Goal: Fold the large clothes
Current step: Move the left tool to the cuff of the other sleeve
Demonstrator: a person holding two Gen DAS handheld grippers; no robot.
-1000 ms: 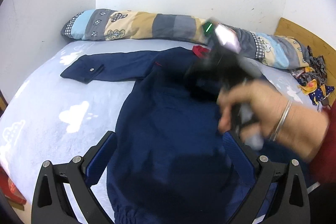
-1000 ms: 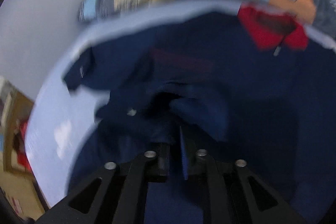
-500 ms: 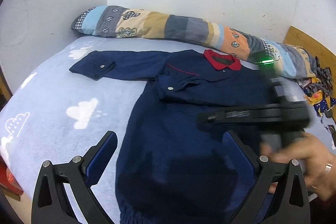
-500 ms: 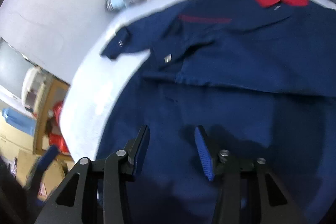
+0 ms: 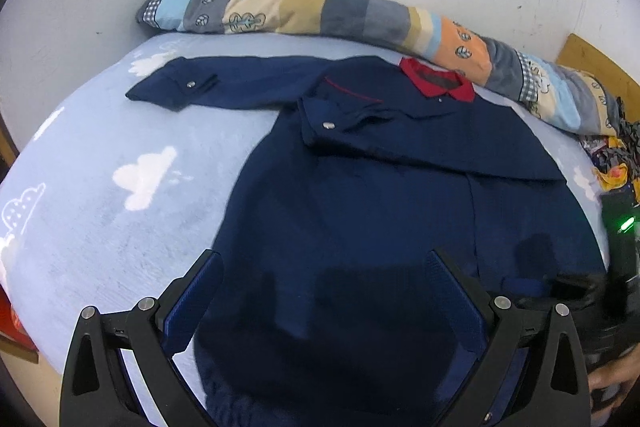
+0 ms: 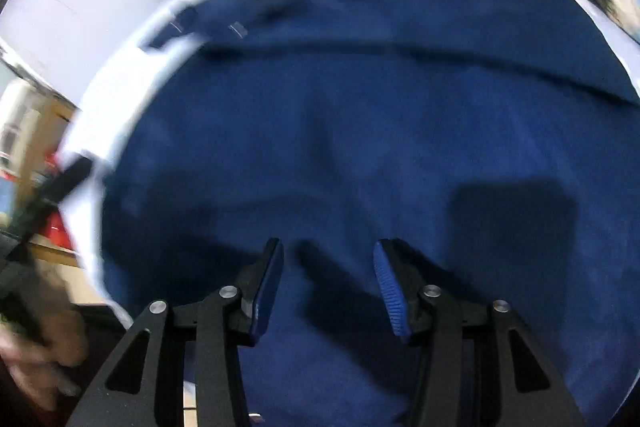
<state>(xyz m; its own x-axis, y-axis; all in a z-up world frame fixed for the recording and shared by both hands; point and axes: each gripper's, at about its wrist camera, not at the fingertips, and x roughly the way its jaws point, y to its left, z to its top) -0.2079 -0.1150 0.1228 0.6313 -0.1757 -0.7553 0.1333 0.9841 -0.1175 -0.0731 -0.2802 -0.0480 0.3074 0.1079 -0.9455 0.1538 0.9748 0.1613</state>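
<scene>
On the bed (image 5: 100, 163), the jacket (image 5: 360, 195) lies collar toward the wall, both claws (image 5: 324, 291) (image 6: 328, 275) apart above its hem.

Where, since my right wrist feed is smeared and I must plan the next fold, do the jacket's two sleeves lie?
Observer: One sleeve lies stretched out flat on the blue sheet, pointing away from the body of the jacket.
Operator: And the second one?
Observer: The other sleeve is folded across the chest, and its cuff ends near where the outstretched one joins the body.
Operator: Is the left gripper holding anything?
Observer: No. The left gripper is open over the lower part of the jacket, with nothing pinched between its fingers.
</scene>
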